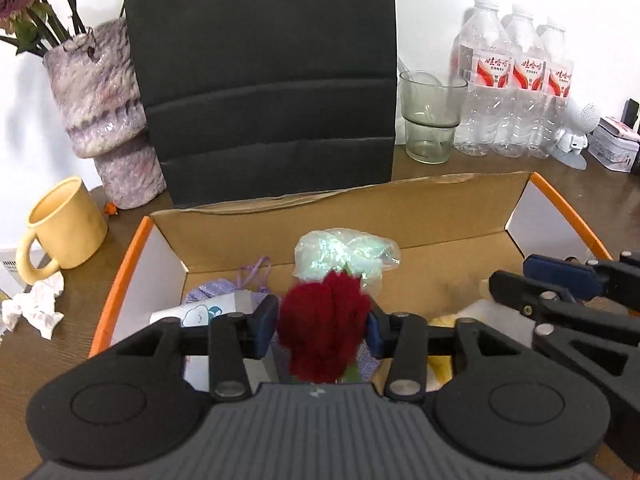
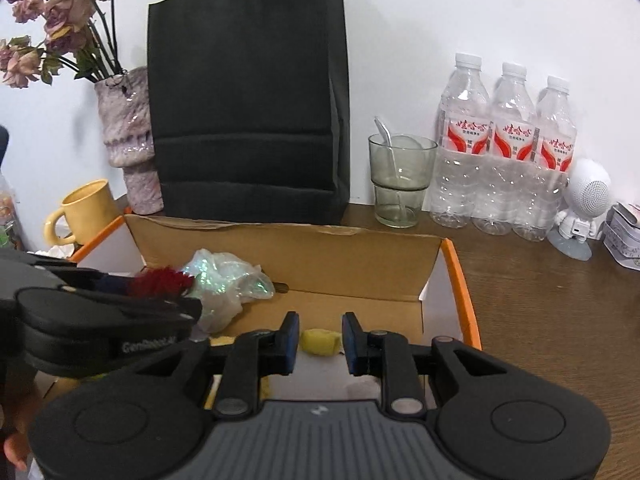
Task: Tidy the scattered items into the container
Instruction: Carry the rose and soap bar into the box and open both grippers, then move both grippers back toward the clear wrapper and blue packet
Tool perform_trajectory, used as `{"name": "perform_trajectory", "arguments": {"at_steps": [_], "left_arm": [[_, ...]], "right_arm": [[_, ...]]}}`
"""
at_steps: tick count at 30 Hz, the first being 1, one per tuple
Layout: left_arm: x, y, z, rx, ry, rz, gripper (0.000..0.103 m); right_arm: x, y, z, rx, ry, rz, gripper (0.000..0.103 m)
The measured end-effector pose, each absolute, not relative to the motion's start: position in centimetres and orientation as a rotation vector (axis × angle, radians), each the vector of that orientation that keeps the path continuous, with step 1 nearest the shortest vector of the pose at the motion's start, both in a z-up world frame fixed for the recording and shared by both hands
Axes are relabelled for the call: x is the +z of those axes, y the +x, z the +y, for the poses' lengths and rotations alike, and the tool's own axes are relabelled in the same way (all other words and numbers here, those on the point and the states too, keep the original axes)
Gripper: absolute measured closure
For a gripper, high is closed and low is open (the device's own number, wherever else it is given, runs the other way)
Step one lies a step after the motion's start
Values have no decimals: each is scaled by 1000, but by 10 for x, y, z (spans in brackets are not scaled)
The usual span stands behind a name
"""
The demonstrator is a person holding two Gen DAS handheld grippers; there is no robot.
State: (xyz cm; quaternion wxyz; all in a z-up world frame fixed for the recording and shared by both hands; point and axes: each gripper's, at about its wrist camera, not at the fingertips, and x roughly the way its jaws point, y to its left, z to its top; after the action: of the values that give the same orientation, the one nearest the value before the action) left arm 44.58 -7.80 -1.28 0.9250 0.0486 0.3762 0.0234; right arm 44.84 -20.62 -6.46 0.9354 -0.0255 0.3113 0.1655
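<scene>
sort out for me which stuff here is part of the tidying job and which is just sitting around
Part of the job:
- cardboard box
- red fuzzy flower, shut in the left tool
- iridescent plastic wrap, in the box
- yellow item, in the box below the open right tool
- crumpled paper, outside the box

Just lying about:
- black paper bag
- vase of dried flowers
- yellow mug
- glass with spoon
- three water bottles

Your box (image 2: 360, 258) sits before the paper bag (image 2: 248, 100).
You have the mug (image 1: 64, 224) left of it, the glass (image 2: 400, 180) and bottles (image 2: 504, 152) behind right; a plastic wrap (image 2: 228, 276) lies inside.
</scene>
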Motion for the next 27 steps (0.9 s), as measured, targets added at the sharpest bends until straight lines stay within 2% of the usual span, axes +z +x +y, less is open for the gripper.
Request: {"name": "perform_trajectory", "arguments": {"at_steps": [1, 2, 3, 4, 7, 11, 13, 20, 27], "left_arm": [[-9, 442, -78, 53, 104, 758, 45], [-6, 438, -78, 54, 109, 744, 45], [-1, 433, -76, 53, 107, 728, 35], [4, 428, -73, 71, 105, 708, 20], [20, 406, -58, 102, 81, 637, 2], [36, 372, -39, 82, 30, 577, 0], [40, 353, -33, 75, 22, 557, 0], [27, 285, -10, 51, -11, 544, 0], [-4, 228, 0, 25, -22, 572, 0]], "right_arm": [[-63, 448, -206, 335, -52, 638, 53], [-60, 446, -207, 328, -56, 635, 49], [-57, 445, -209, 323, -58, 630, 43], [-53, 443, -211, 322, -51, 623, 34], [-40, 435, -219, 346, -8, 599, 14], [-25, 414, -219, 400, 14, 559, 10], [-18, 399, -217, 409, 15, 534, 0], [-12, 332, -211, 404, -49, 482, 0], [-31, 254, -207, 396, -123, 455, 0]]}}
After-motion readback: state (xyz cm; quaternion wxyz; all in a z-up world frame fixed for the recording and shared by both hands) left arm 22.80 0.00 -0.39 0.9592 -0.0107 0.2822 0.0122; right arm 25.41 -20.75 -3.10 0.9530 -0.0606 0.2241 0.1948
